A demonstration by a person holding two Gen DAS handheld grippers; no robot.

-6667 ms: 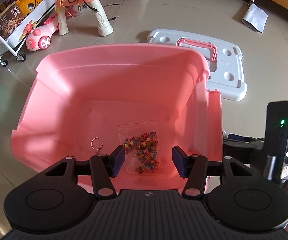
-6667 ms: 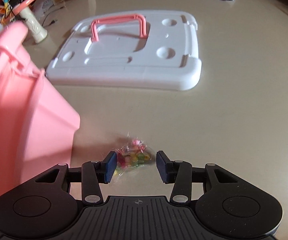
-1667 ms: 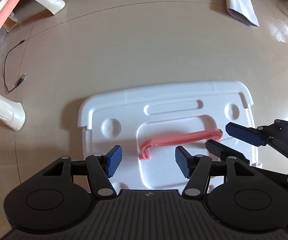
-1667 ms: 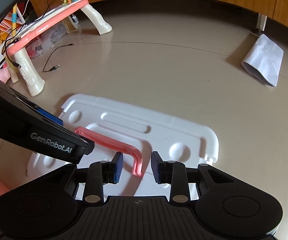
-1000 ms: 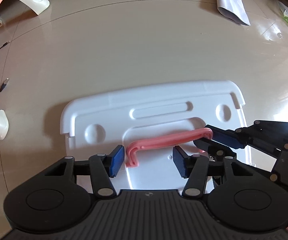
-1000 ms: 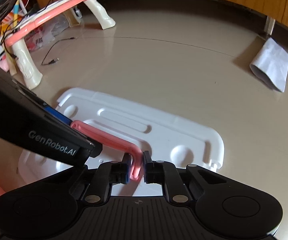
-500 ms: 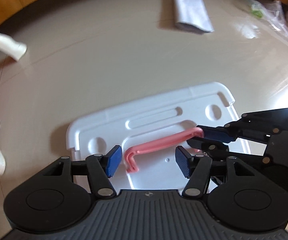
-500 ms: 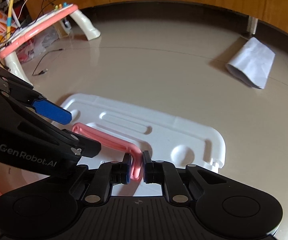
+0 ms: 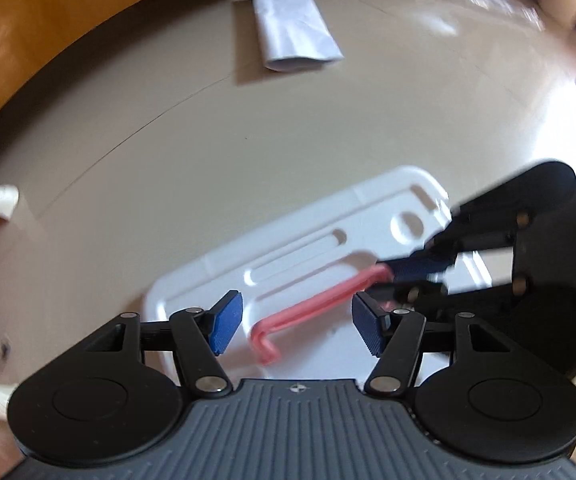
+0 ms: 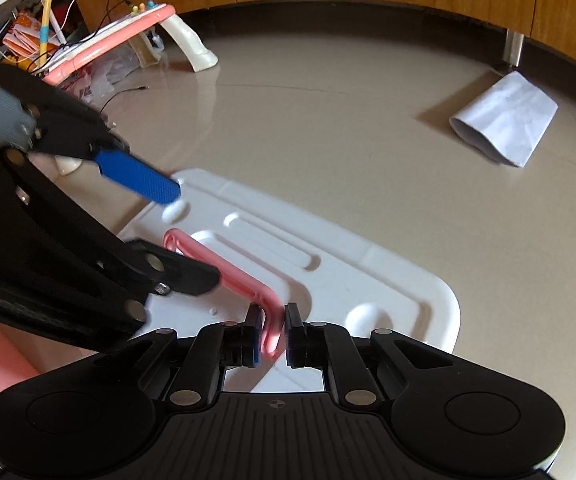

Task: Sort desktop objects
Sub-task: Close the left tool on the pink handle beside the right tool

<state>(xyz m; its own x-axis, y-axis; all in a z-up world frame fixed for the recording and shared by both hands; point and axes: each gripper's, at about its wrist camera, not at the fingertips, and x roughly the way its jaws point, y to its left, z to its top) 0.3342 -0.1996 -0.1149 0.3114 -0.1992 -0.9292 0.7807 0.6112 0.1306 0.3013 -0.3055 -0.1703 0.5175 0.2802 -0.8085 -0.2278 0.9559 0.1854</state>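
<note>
One step left, I'd judge: right gripper [image 10: 271,334] clenched on pink handle [image 10: 224,270] of white lid [image 10: 368,276], left gripper [image 9: 296,326] released w/ nothing gripped, lid not yet on bin.

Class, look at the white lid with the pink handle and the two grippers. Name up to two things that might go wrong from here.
1. The right gripper pinches only one end of the pink handle, so the white lid may swing or twist when lifted.
2. The left gripper is open and not gripping the handle, which lies between its fingers; it might bump the right gripper working close by.
</note>
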